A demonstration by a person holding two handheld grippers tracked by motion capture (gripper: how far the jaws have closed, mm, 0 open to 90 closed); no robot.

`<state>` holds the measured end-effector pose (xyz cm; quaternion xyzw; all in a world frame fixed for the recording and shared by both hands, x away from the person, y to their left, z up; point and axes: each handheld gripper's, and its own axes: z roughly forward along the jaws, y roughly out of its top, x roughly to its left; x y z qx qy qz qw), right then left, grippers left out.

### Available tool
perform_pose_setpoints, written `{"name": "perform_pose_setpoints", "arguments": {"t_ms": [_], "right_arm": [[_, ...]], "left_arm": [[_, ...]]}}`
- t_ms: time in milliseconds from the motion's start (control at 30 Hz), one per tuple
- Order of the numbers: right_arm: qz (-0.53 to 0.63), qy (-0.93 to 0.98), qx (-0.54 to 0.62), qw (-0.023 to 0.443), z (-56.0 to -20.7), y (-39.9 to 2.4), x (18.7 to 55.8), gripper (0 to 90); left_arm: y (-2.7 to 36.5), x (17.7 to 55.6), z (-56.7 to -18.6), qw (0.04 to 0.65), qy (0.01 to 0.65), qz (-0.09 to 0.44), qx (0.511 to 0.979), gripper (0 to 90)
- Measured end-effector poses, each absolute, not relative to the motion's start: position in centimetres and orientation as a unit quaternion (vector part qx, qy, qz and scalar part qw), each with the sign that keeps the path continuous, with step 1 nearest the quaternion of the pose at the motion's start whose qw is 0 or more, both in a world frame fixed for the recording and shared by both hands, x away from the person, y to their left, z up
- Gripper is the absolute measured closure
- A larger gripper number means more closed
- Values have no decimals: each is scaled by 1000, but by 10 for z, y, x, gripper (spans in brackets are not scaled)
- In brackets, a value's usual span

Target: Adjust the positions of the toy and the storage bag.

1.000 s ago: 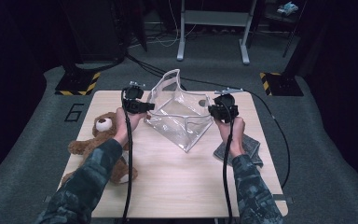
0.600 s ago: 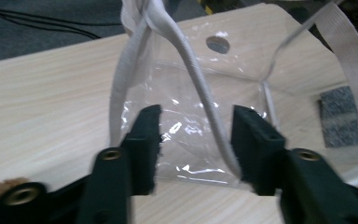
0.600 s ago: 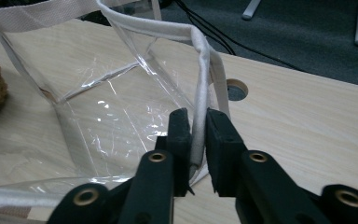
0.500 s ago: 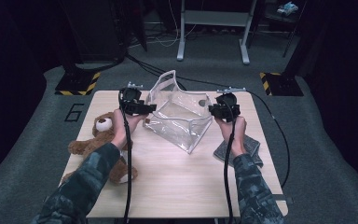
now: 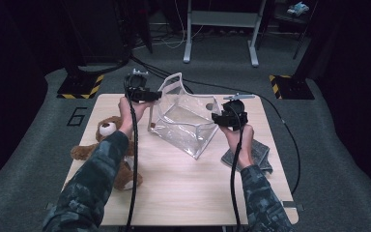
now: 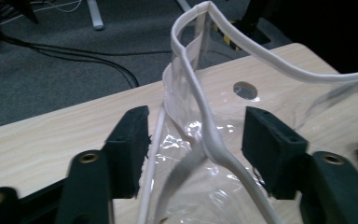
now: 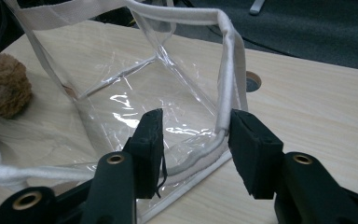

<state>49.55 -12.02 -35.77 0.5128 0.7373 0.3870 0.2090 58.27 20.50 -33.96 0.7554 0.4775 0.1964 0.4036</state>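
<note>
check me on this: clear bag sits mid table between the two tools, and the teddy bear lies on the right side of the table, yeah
Not quite: in the high view the teddy bear lies on the left side of the table, beside the person's left forearm. The rest holds: the clear bag sits mid table between the left tool and the right tool.

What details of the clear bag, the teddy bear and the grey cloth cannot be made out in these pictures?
- Teddy bear: the left sleeve covers much of its body in the high view.
- Grey cloth: the right hand overlaps it in the high view; its kind is unclear.
- Clear bag: the bottom edges of both gripper views cut off its base.
</note>
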Motion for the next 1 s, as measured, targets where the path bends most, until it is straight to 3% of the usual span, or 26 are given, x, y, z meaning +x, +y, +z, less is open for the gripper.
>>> {"name": "perform_pose_setpoints", "arguments": {"t_ms": [33,167,300,800,900,1000], "right_arm": [[387,736,516,207,-358,-120,496,599],[386,736,517,203,-364,-128,499,752],[388,736,515,206,-366,-132,503,821],[370,733,527,220,-363,-139,533,848],[371,736,524,213,-363,-141,541,839],[369,734,531,207,-362,-139,540,787]], "left_arm": [[206,585,-340,406,476,189,757,513],[199,584,-341,398,453,186,776,748],[200,576,-340,384,450,194,782,792],[210,537,-337,399,466,145,776,778],[209,539,-336,402,467,145,774,727],[211,544,-334,401,474,143,771,589]]}}
